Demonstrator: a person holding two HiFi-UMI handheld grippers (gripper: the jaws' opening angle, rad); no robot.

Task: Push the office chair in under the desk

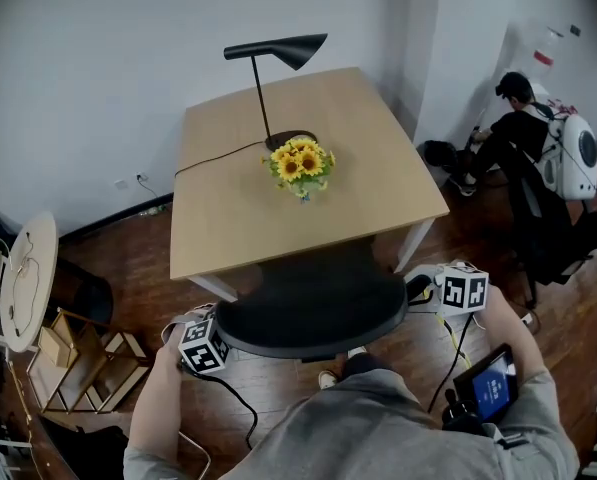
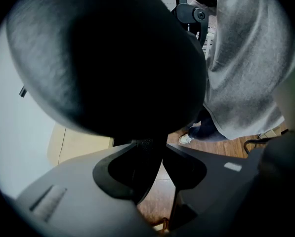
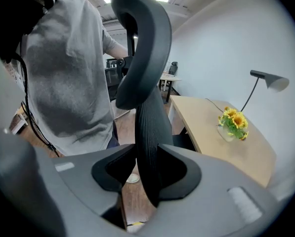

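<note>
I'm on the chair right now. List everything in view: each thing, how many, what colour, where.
desk: one, light wood top, white legs, centre
lamp: one, black, far side of the desk
sunflowers: one bunch, yellow, mid-desk
office chair: one, black, at the desk's near edge
round table: one, white, far left
wooden rack: one, light wood, lower left on the floor
seated person: one, dark clothes, far right
screen device: one, blue display, on the wearer's right forearm
left hand-held gripper: one, grey, closed on the chair back's left edge
right hand-held gripper: one, grey, closed on its right edge
</note>
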